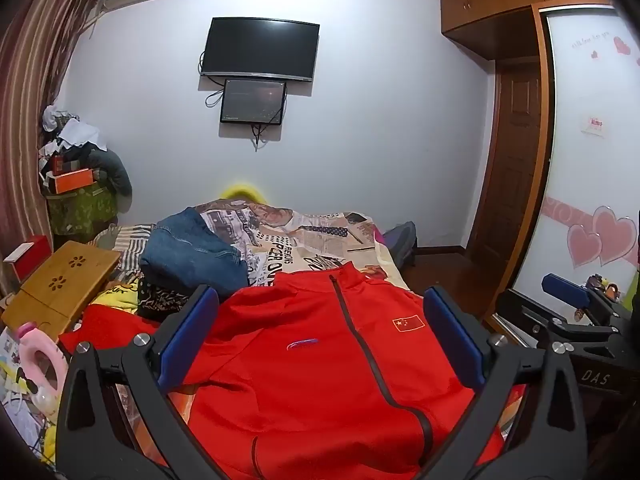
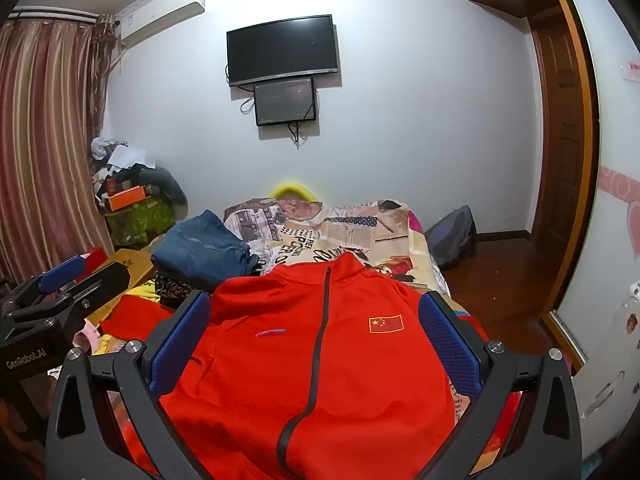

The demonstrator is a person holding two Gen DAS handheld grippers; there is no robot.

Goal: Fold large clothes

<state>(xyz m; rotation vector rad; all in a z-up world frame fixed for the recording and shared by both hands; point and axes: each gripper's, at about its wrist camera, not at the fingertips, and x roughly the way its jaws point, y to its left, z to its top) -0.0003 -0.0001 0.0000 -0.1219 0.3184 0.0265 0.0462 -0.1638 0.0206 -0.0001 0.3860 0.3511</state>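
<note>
A large red zip jacket (image 1: 320,364) lies front up on the bed, collar away from me, a small flag patch on its right chest; it also fills the right wrist view (image 2: 312,360). One red sleeve (image 1: 104,328) spreads to the left. My left gripper (image 1: 320,336) is open and empty, held above the jacket's chest. My right gripper (image 2: 316,336) is open and empty too, above the same jacket. Each gripper shows at the edge of the other's view: the right one (image 1: 568,296) and the left one (image 2: 64,272).
Folded blue jeans (image 1: 196,252) and a newspaper-print quilt (image 1: 304,244) lie beyond the collar. A wooden lap tray (image 1: 60,284) and clutter sit at the bed's left. A backpack (image 2: 452,236) stands on the floor right of the bed. A wardrobe (image 1: 592,160) is at right.
</note>
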